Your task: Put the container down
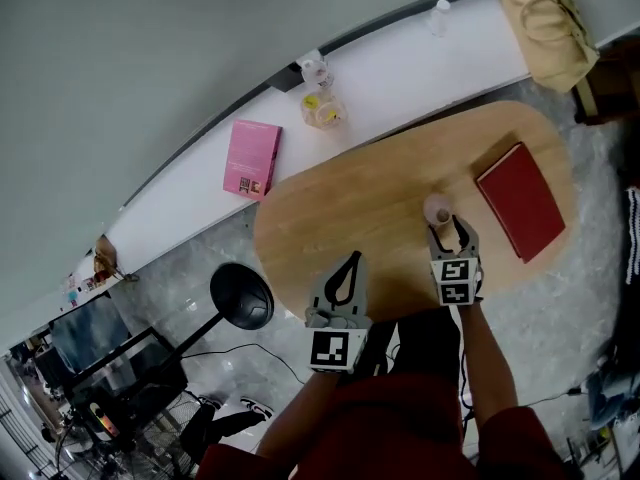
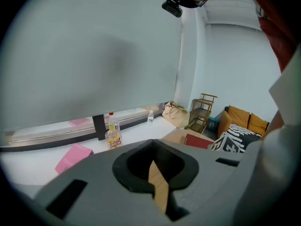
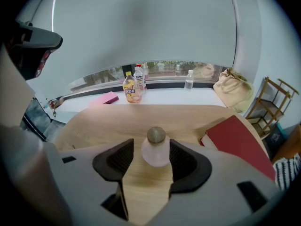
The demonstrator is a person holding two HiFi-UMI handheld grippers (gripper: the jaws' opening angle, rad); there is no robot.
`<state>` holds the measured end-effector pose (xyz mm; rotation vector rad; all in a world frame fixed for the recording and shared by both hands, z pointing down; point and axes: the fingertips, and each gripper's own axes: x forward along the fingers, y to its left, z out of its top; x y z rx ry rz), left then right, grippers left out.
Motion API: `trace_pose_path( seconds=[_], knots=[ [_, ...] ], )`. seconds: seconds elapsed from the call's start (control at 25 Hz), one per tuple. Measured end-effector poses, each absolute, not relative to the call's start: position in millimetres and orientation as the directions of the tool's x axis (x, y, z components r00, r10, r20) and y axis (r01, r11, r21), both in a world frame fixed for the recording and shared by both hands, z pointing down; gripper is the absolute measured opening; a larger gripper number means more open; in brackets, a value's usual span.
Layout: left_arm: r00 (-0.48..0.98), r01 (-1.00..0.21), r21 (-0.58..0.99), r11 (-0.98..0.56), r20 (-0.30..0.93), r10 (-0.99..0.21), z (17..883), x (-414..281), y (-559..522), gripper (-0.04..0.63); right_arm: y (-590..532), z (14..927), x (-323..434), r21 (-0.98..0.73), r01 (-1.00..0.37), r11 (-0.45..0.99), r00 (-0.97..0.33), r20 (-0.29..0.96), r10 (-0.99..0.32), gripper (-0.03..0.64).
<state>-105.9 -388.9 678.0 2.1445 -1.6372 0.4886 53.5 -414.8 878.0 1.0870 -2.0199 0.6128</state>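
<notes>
Container (image 3: 155,153) is a small pale pink bottle with a dull cap, upright on the desk (image 1: 370,198), sitting between the tips of the right gripper (image 3: 151,147). Its fingers (image 3: 187,161) are released: the right-hand one looks to be touching the bottle's side, and a strip of desk shows between the bottle and the left-hand one. So it's straddled, not clamped. I can't see the base meeting the wood, but I judge it's set down.

Left gripper (image 2: 153,163) has its fingers clenched with nothing in them, just a sliver of desk showing through the seam. In the head view it hangs over the near desk edge, well apart from the bottle.

Risks from here:
- The touching finger drags or tips the bottle if I pull back before opening wider. It's off-centre in the gap.
- Any sideways drift on retreat knocks it over. The rounded body would probably roll.
- The red book (image 1: 520,200) lies near on the right, so a swing that way could clip it.

I'd open wider, then back straight out.
</notes>
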Motion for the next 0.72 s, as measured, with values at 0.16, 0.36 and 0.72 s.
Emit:
trace_pose_path(
  seconds=[0.16,0.36,0.72],
  knots=[
    [0.265,-0.962,0.072,-0.262,0.47,-0.842,659.9,-115.0,-377.0,0.005,-389.7,851.7,53.5,-0.052,-0.854,0.518,-0.351,0.792,-0.5,0.235],
    [0.271,-0.96,0.055,-0.275,0.438,-0.858,637.1,-121.4,-360.6,0.005,-365.0,807.4,53.1,-0.042,-0.863,0.504,-0.352,0.766,-0.538,0.235],
    [0.299,-0.95,0.023,-0.312,0.364,-0.882,595.4,-129.3,-323.5,0.005,-331.3,717.0,50.7,-0.026,-0.887,0.462,-0.361,0.662,-0.657,0.235]
  ],
)
